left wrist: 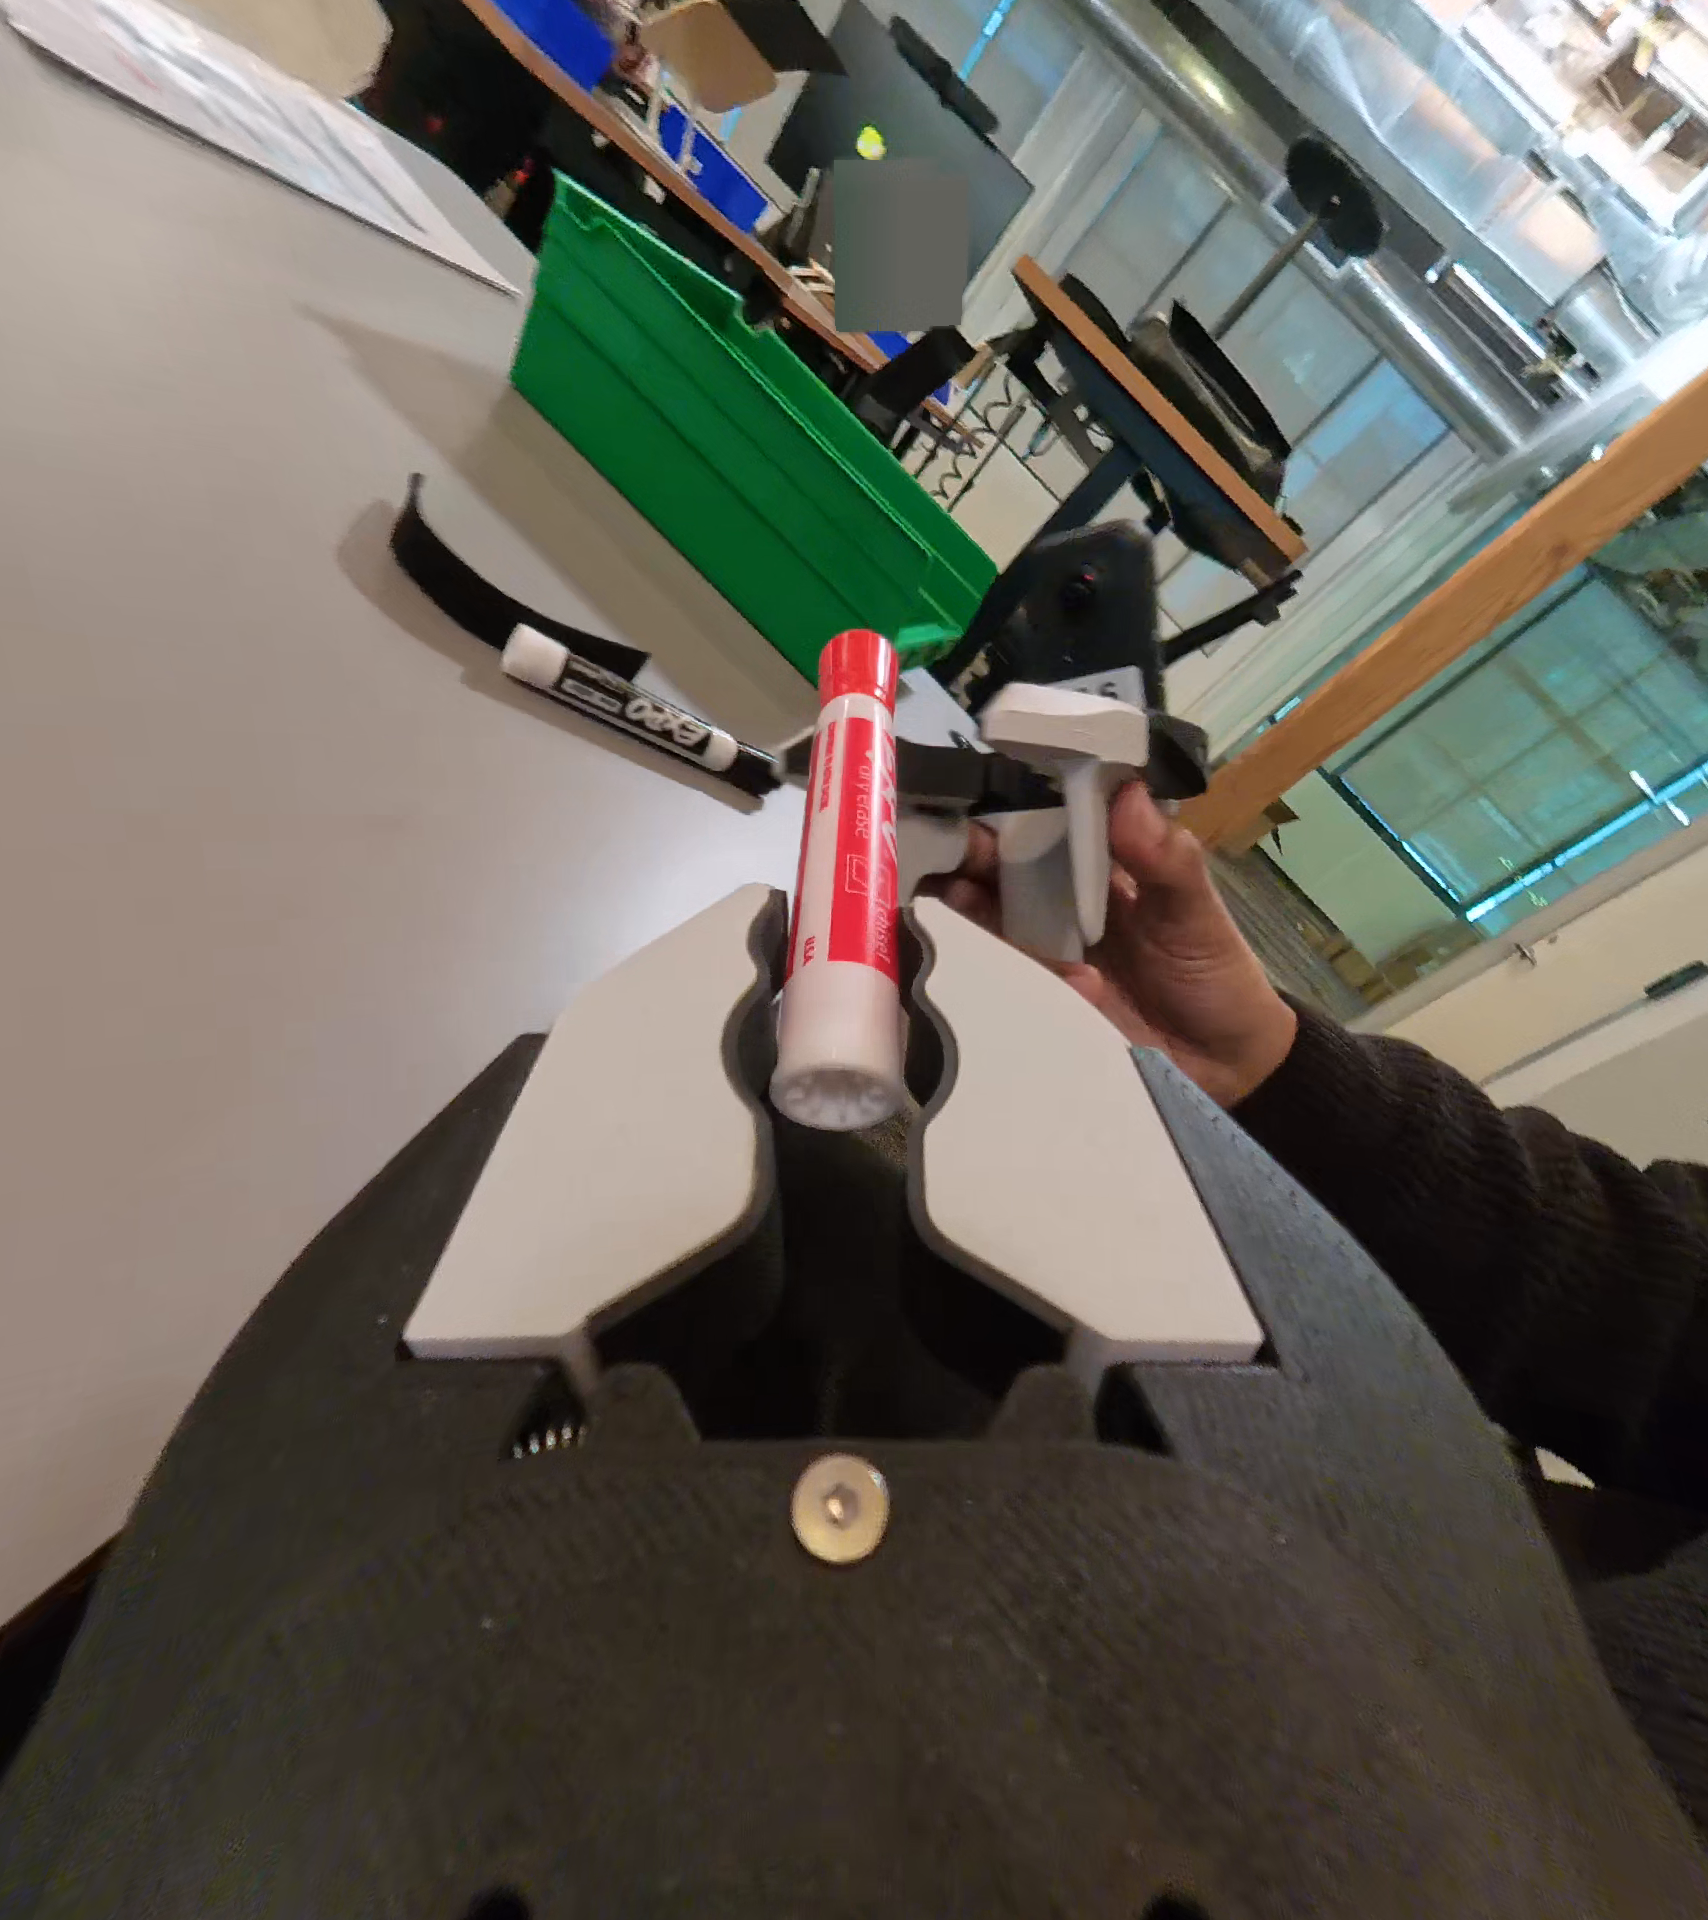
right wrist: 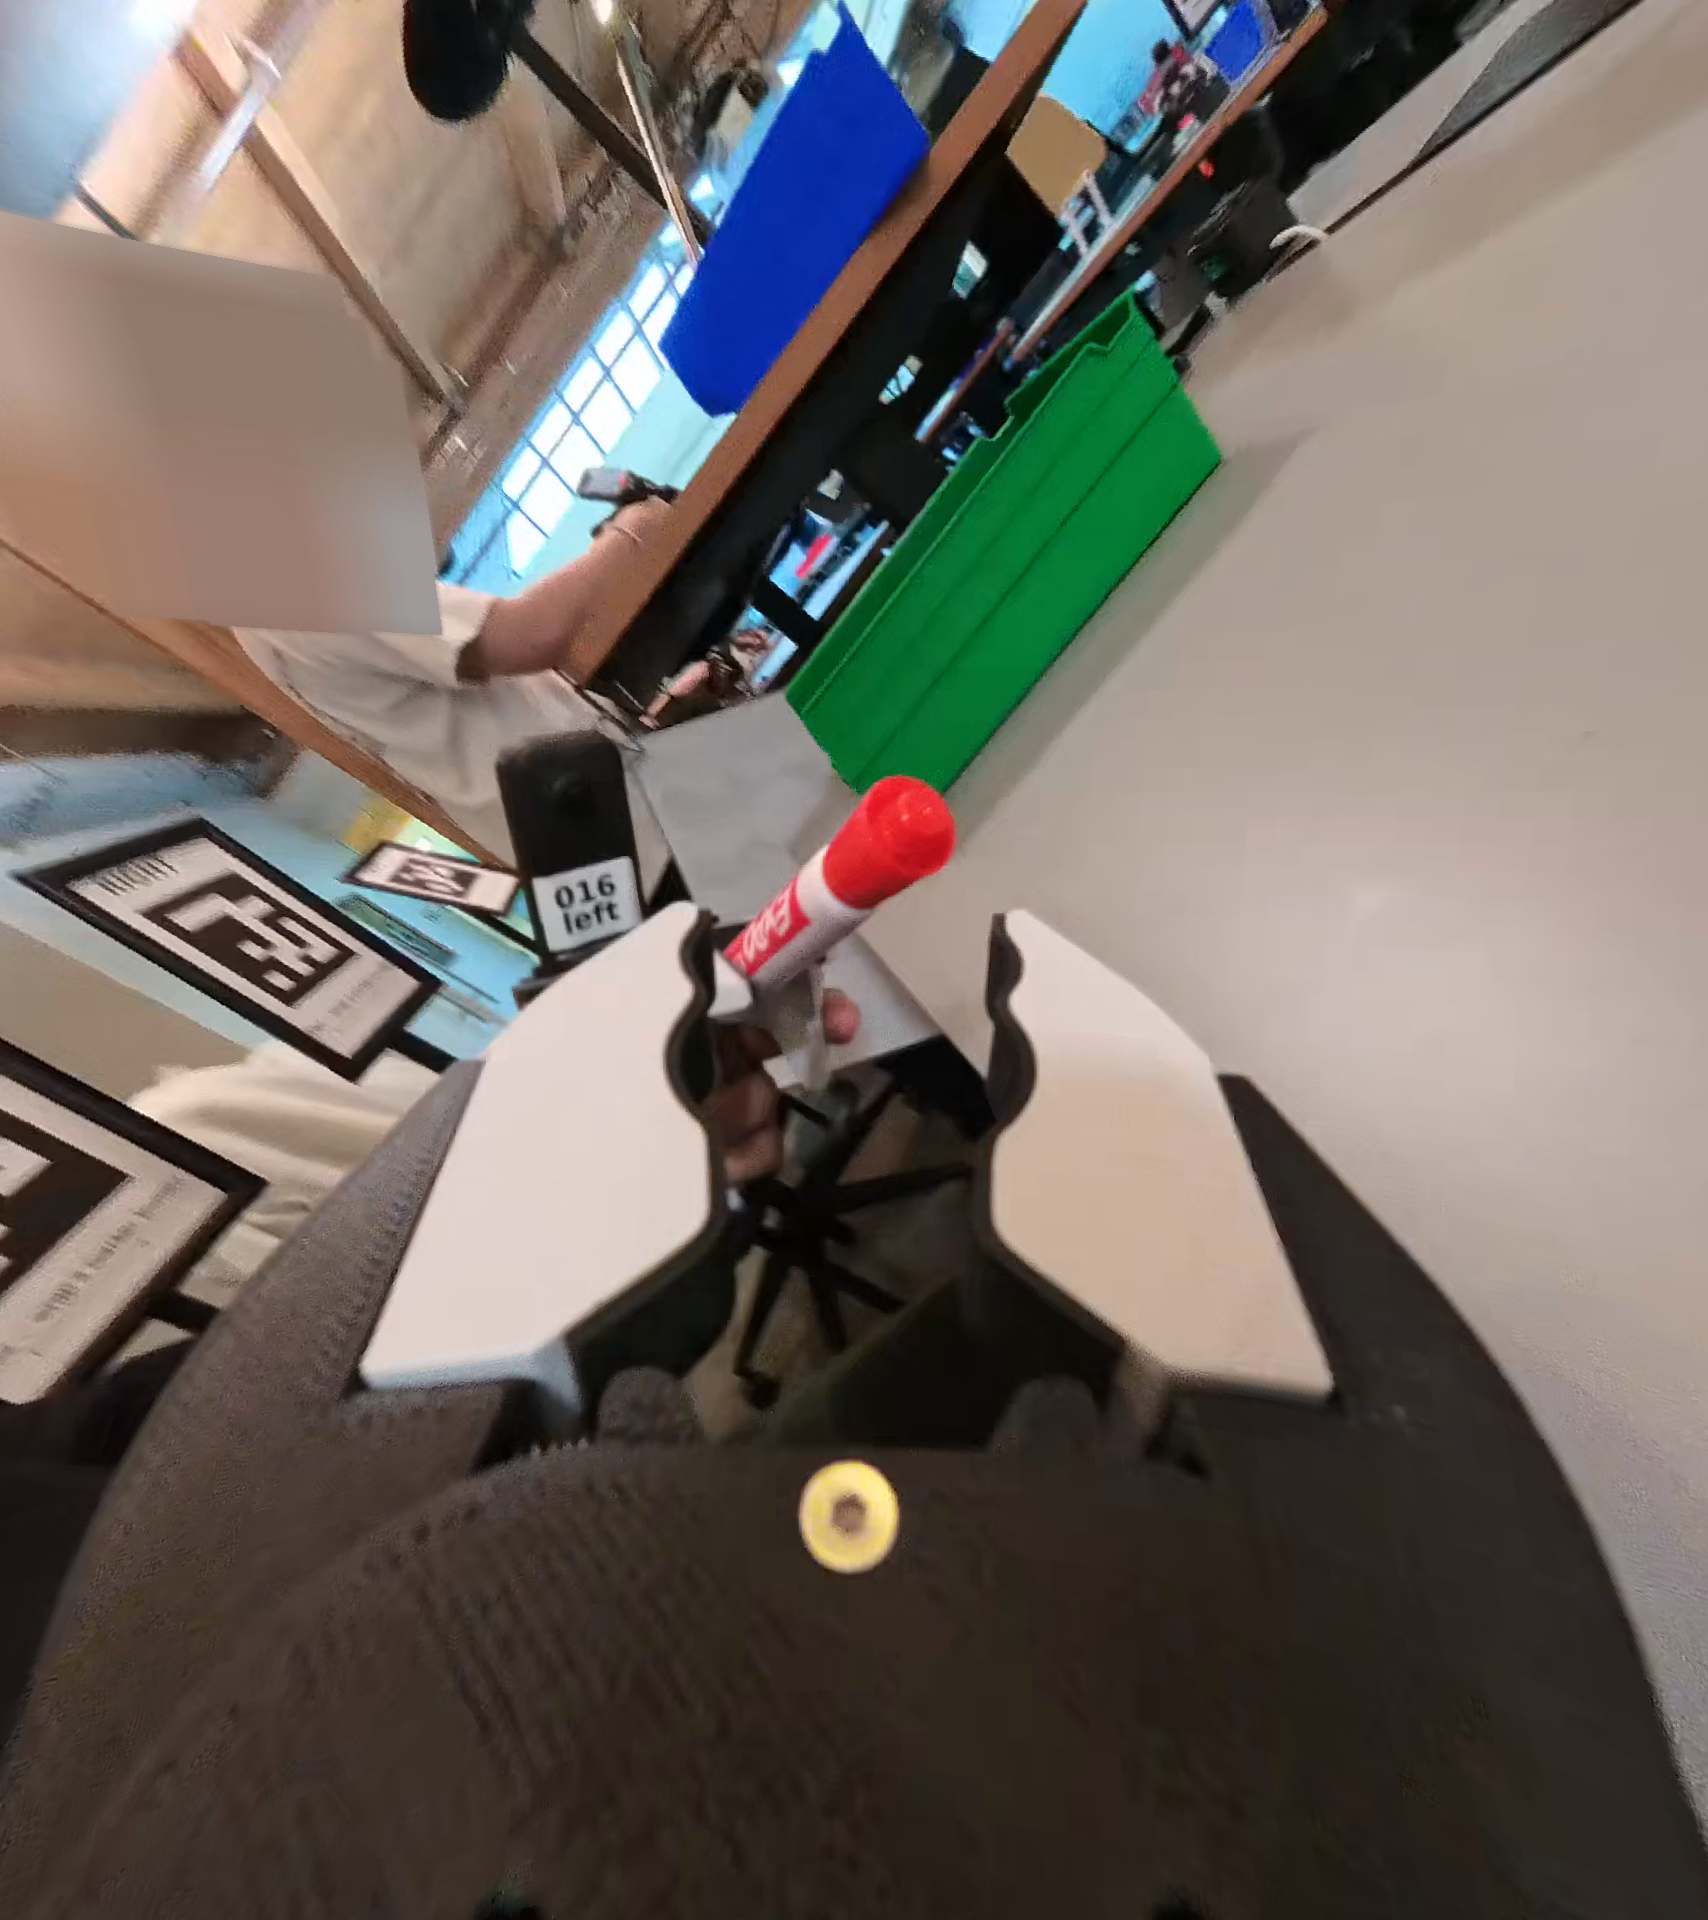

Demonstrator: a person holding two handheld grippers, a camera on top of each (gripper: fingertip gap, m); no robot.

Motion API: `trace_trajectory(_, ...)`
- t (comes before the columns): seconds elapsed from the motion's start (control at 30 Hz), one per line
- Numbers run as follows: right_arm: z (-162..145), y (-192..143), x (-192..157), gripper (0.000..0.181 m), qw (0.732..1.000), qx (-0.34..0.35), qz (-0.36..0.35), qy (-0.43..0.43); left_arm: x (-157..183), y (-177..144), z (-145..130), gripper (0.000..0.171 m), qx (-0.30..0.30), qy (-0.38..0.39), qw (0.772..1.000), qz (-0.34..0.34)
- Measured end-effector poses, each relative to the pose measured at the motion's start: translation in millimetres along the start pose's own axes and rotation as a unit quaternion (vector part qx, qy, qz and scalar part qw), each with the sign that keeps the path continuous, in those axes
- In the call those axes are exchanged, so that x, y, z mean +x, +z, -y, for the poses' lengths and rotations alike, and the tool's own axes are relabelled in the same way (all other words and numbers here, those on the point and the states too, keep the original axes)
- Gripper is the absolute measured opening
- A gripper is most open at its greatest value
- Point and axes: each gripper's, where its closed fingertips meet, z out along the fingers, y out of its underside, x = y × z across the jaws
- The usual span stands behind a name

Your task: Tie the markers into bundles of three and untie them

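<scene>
My left gripper [left wrist: 845,935] is shut on a red-and-white marker [left wrist: 845,894] and holds it above the table, red cap pointing away from me. My right gripper [right wrist: 850,961] is open and empty; the same marker's red cap [right wrist: 891,836] shows just past its fingertips. In the left wrist view the right gripper [left wrist: 923,774] faces me, held by a hand [left wrist: 1172,935], its fingers on either side of the marker's upper half. A black marker [left wrist: 632,717] lies on the table beside a black strap [left wrist: 455,587].
A green bin [left wrist: 725,447] stands on the grey table [left wrist: 154,779] behind the markers, and also shows in the right wrist view [right wrist: 1006,582]. Papers [left wrist: 237,114] lie at the far left. The table edge runs close on the right. A person sits beyond it. Measured from the fingertips, the black strap [left wrist: 455,587] is 20 centimetres or so from the right gripper and 25 centimetres from the left.
</scene>
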Motion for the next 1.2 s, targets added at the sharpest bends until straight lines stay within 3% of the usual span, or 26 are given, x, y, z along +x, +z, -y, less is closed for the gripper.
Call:
trace_trajectory(0.07, -6, 6, -2, 0.048, 1.0, -0.005, 0.02, 0.016, 7, 7, -8, 0.021, -0.013, 0.018, 1.0, -0.003)
trace_trajectory(0.13, -11, 10, -6, 0.035, 0.999, -0.019, 0.044, 0.024, 11, 13, -16, 0.021, -0.029, 0.038, 0.999, 0.003)
trace_trajectory(0.2, -10, 10, -8, 0.021, 0.998, -0.016, 0.051, 0.015, 12, 18, -25, 0.021, -0.051, 0.053, 0.997, 0.012)
trace_trajectory(0.27, -8, 10, -8, 0.02, 0.999, -0.017, 0.038, -0.007, 7, 19, -27, 0.023, -0.06, 0.063, 0.996, 0.035)
trace_trajectory(0.37, 8, 3, -1, 0.019, 0.997, 0.0, -0.011, -0.072, -10, 13, -24, 0.044, -0.055, 0.067, 0.992, 0.088)
trace_trajectory(0.47, 38, -13, 18, 0.019, 0.985, 0.034, -0.079, -0.149, -20, 3, -24, 0.052, -0.056, 0.054, 0.991, 0.112)
trace_trajectory(0.63, 80, -21, 39, 0.019, 0.93, 0.037, -0.175, -0.322, -25, -24, -28, 0.055, -0.043, 0.031, 0.989, 0.135)
trace_trajectory(0.73, 92, 2, 38, 0.019, 0.918, 0.038, -0.17, -0.356, -30, -47, -33, 0.055, -0.039, 0.034, 0.984, 0.171)
trace_trajectory(0.93, 86, 68, 66, 0.019, 0.868, -0.049, -0.194, -0.455, -36, -94, -38, 0.055, -0.003, 0.014, 0.972, 0.233)
trace_trajectory(1.1, 92, 100, 82, 0.019, 0.892, -0.053, -0.184, -0.409, -38, -125, -47, 0.055, 0.016, -0.005, 0.962, 0.272)
trace_trajectory(1.2, 97, 108, 98, 0.019, 0.876, -0.061, -0.196, -0.437, -35, -137, -47, 0.055, 0.03, -0.011, 0.959, 0.28)
